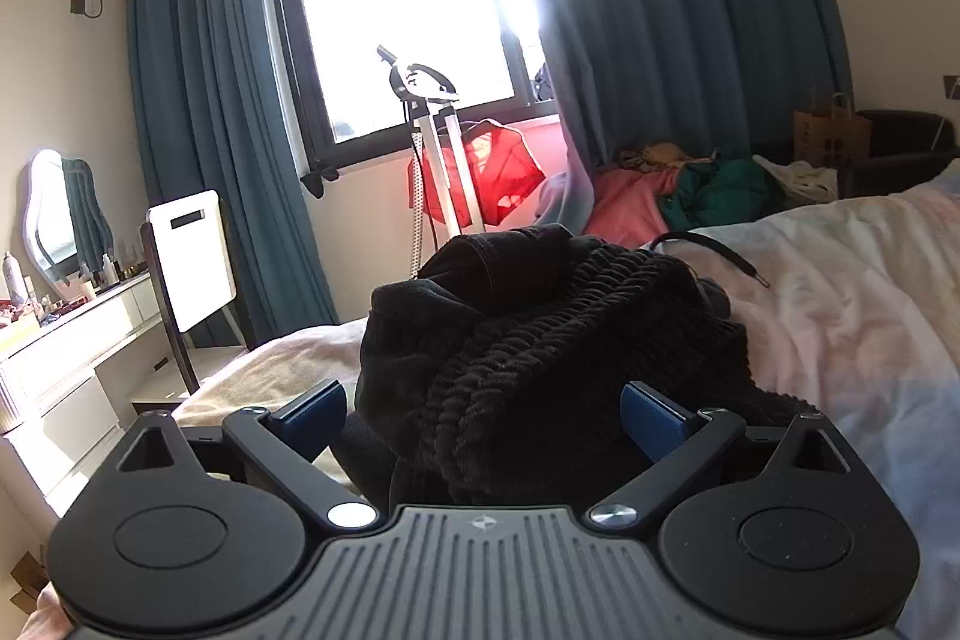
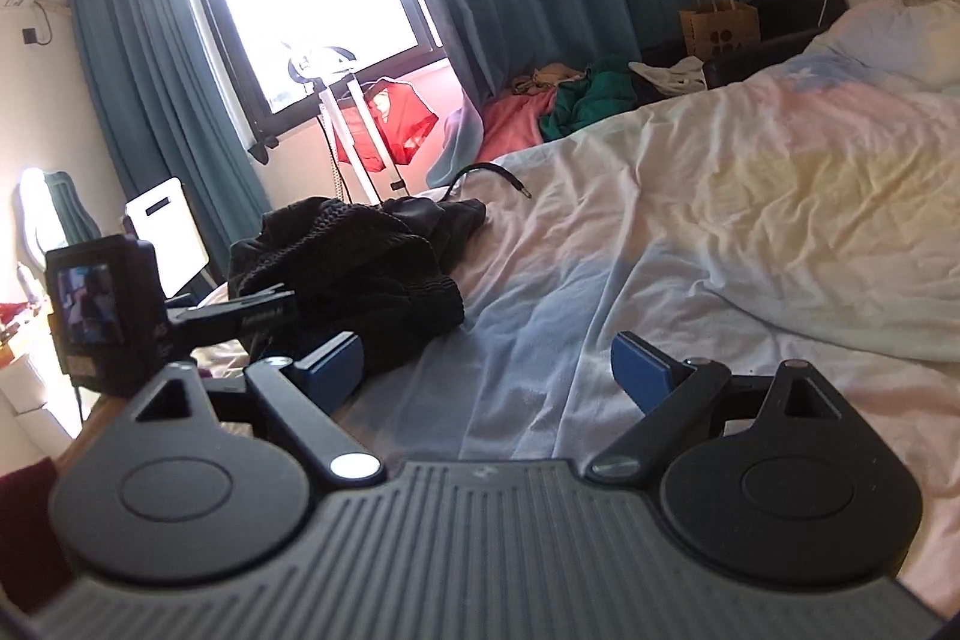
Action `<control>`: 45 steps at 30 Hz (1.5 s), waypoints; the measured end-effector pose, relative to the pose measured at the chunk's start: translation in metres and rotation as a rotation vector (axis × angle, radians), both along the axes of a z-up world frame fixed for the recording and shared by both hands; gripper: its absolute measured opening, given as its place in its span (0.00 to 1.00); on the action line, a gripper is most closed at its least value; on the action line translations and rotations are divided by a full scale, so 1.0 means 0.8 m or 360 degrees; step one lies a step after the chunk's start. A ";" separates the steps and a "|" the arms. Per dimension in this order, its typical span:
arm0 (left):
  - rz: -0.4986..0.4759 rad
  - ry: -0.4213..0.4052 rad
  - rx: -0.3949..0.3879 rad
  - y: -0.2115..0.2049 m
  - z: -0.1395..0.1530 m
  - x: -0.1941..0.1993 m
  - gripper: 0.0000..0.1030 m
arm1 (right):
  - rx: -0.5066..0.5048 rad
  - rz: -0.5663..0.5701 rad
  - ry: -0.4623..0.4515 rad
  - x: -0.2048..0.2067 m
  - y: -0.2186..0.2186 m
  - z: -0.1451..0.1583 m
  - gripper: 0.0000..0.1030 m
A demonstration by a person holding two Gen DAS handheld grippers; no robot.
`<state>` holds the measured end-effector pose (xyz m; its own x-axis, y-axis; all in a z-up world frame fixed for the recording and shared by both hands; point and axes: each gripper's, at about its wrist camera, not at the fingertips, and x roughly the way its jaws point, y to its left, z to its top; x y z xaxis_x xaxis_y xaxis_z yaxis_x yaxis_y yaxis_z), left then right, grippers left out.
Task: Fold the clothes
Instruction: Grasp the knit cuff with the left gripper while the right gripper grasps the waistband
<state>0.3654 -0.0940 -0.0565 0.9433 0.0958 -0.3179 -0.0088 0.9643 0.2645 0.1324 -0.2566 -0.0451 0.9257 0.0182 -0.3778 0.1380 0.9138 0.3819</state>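
A crumpled black garment (image 1: pixel 540 334) with a ribbed elastic waistband lies in a heap on the bed (image 1: pixel 852 316). My left gripper (image 1: pixel 483 415) is open, its blue pads on either side of the near edge of the heap, not closed on it. In the right wrist view the same black garment (image 2: pixel 348 262) lies left of centre on the pastel sheet (image 2: pixel 690 220). My right gripper (image 2: pixel 486 370) is open and empty over bare sheet, to the right of the heap. The left gripper's body and camera (image 2: pixel 102 310) show at the left edge.
A black cord with a metal tip (image 2: pixel 498 175) lies on the sheet behind the garment. A pile of pink and green clothes (image 2: pixel 564 100) sits by the curtains. A steamer stand (image 1: pixel 432 148), a chair (image 1: pixel 186 268) and a dresser (image 1: pixel 72 340) stand left of the bed.
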 end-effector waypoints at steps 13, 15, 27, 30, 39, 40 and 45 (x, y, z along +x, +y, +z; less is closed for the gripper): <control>-0.0015 -0.0107 0.0052 -0.018 0.018 0.069 0.20 | 0.0022 0.0042 0.0087 0.049 0.008 -0.038 0.89; -0.0045 -0.0138 0.0008 -0.009 0.039 0.046 0.18 | 0.0010 0.0044 0.0081 0.048 0.011 -0.038 0.89; -0.0229 -0.0393 -0.0433 0.087 0.184 -0.225 0.10 | -0.0061 0.0052 -0.0056 0.014 0.030 -0.016 0.89; -0.0159 -0.0363 -0.0532 0.139 0.181 -0.264 0.10 | -0.0072 0.0126 -0.0098 -0.005 0.044 -0.007 0.89; 0.0208 -0.0317 -0.0529 0.279 0.089 -0.271 0.10 | -0.0092 0.0506 0.0078 -0.012 0.122 -0.026 0.89; 0.0232 -0.0310 -0.0503 0.288 0.080 -0.268 0.10 | -0.0080 0.0545 0.0112 -0.007 0.133 -0.033 0.89; 0.0284 -0.0194 -0.0499 0.315 0.053 -0.252 0.10 | -0.0029 0.0681 0.0307 0.018 0.167 -0.071 0.87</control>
<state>0.1638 0.1580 -0.0138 0.9533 0.1778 -0.2441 -0.1971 0.9787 -0.0568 0.1470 -0.1229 -0.1019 0.7494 0.3745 -0.5460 -0.1858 0.9105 0.3695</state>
